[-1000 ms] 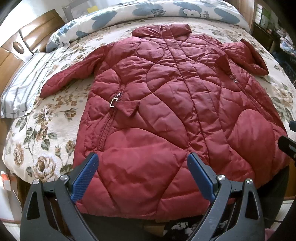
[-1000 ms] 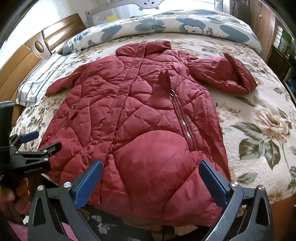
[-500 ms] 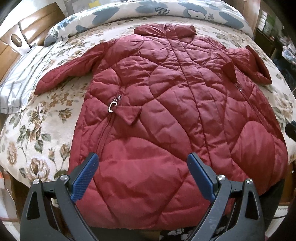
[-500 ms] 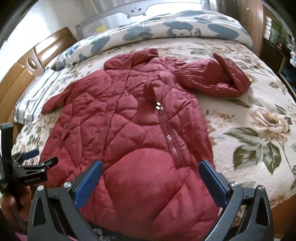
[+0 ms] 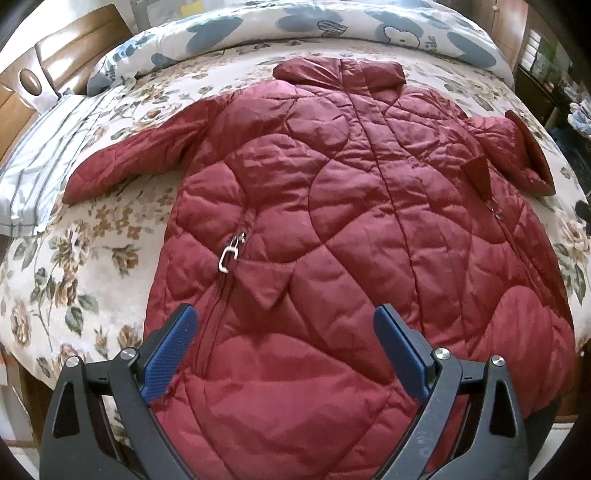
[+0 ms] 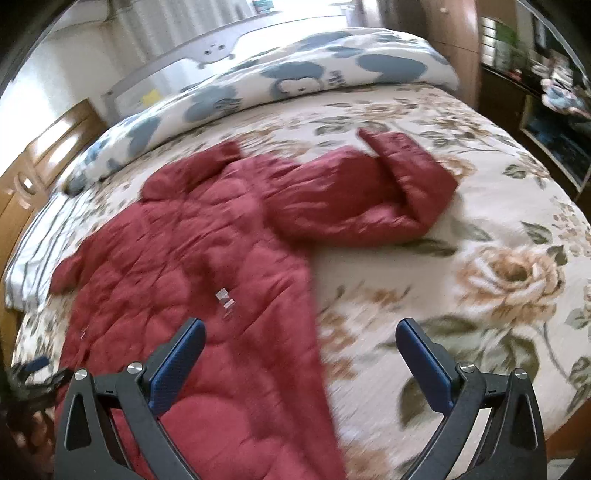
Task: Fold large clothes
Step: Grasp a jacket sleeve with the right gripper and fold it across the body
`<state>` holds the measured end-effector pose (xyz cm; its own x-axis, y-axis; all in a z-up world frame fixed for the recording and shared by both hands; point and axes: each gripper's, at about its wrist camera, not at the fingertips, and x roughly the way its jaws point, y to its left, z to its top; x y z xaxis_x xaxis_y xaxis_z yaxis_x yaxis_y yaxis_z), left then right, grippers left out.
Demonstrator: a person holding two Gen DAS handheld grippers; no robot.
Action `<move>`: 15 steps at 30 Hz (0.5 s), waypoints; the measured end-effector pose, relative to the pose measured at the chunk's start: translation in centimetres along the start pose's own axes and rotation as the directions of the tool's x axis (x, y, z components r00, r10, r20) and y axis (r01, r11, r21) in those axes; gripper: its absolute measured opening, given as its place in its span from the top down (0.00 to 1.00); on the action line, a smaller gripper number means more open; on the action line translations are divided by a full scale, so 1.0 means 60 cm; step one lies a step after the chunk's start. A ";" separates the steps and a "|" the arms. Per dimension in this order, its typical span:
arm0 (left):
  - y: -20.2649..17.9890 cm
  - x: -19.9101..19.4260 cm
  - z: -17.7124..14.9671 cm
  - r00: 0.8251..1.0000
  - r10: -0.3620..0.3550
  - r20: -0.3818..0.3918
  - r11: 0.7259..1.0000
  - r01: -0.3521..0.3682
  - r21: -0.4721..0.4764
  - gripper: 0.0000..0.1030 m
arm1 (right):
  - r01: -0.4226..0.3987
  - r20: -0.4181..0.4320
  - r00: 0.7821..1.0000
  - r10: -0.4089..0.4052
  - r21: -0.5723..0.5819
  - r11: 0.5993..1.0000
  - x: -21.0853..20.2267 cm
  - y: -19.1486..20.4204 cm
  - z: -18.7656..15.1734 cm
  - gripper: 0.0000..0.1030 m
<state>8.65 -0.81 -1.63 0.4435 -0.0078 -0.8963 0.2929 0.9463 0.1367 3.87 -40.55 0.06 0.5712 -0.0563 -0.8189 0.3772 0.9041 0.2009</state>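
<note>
A dark red quilted coat [image 5: 351, 206] lies spread flat on the floral bed, collar toward the far side and hem at the near edge. Its left sleeve [image 5: 129, 162] stretches out to the left. The right sleeve [image 6: 369, 192] lies bent back on itself at the right. My left gripper [image 5: 284, 332] hovers open above the lower front of the coat, near the pocket zip pull [image 5: 231, 251]. In the blurred right wrist view, my right gripper [image 6: 301, 350] is open above the coat's right edge, with bare bedspread under its right finger.
The floral bedspread [image 6: 480, 280] has free room to the right of the coat. A rolled blue-and-white duvet [image 5: 332, 26] lies along the far side. A striped pillow [image 5: 40, 166] and wooden headboard [image 5: 44, 66] are at the left. Shelving stands at the right.
Both grippers have moved forward over the bed. The right gripper has swung to the right, so the bent sleeve and bare bedspread now fill its view. Both stay open.
</note>
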 end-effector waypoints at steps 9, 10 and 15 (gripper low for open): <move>-0.001 0.015 0.024 1.000 -0.002 -0.018 1.000 0.002 -0.015 0.06 | 0.111 0.022 0.993 -0.113 0.076 0.991 0.088 -0.102 0.109 0.18; -0.001 0.017 0.025 1.000 -0.002 -0.019 1.000 0.002 -0.014 0.06 | 0.126 0.023 0.992 -0.128 0.080 0.989 0.097 -0.110 0.119 0.20; 0.001 0.029 0.032 0.999 0.007 -0.034 1.000 -0.008 -0.018 0.06 | 0.197 0.009 0.980 -0.199 0.094 0.976 0.153 -0.150 0.164 0.23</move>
<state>11.08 -1.39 -2.39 0.4163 0.0099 -0.9092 0.2739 0.9521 0.1358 12.88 -53.37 -4.01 0.4915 -0.2386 -0.8376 0.5490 0.8315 0.0853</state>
